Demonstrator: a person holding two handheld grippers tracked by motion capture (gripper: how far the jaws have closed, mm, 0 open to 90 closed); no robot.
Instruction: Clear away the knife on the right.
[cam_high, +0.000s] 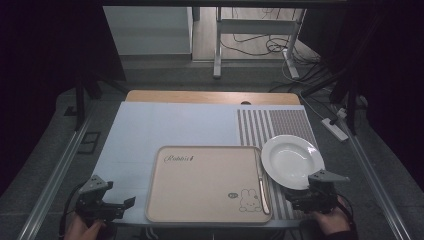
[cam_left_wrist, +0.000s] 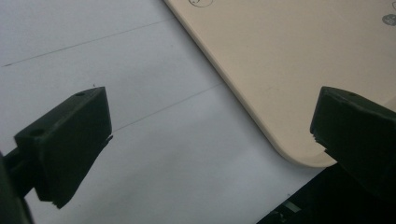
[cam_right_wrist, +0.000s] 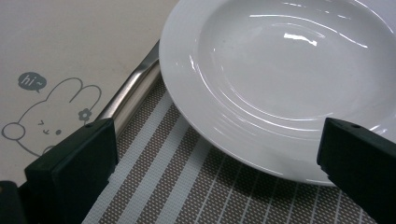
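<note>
A beige tray (cam_high: 200, 185) printed with a rabbit lies at the table's front middle. Along its right rim rests a metal utensil (cam_high: 262, 187). A white deep plate (cam_high: 292, 161) sits empty on the striped placemat (cam_high: 280, 122), touching the tray's right edge. My left gripper (cam_high: 122, 197) is at the front left, open over the white mat (cam_left_wrist: 116, 46), with the tray's corner (cam_left_wrist: 280, 56) between its jaws (cam_left_wrist: 210, 116). My right gripper (cam_high: 300, 192) is open just in front of the plate (cam_right_wrist: 280, 70). The utensil's handle (cam_right_wrist: 130, 91) lies by its left jaw (cam_right_wrist: 217, 135).
A pale mat (cam_high: 165, 125) covers the left and middle of the wooden table (cam_high: 210, 97). Metal rails (cam_high: 55, 175) run along both sides. Beyond the far edge stand a white desk frame (cam_high: 218, 45) and loose cables (cam_high: 270, 47) on the floor.
</note>
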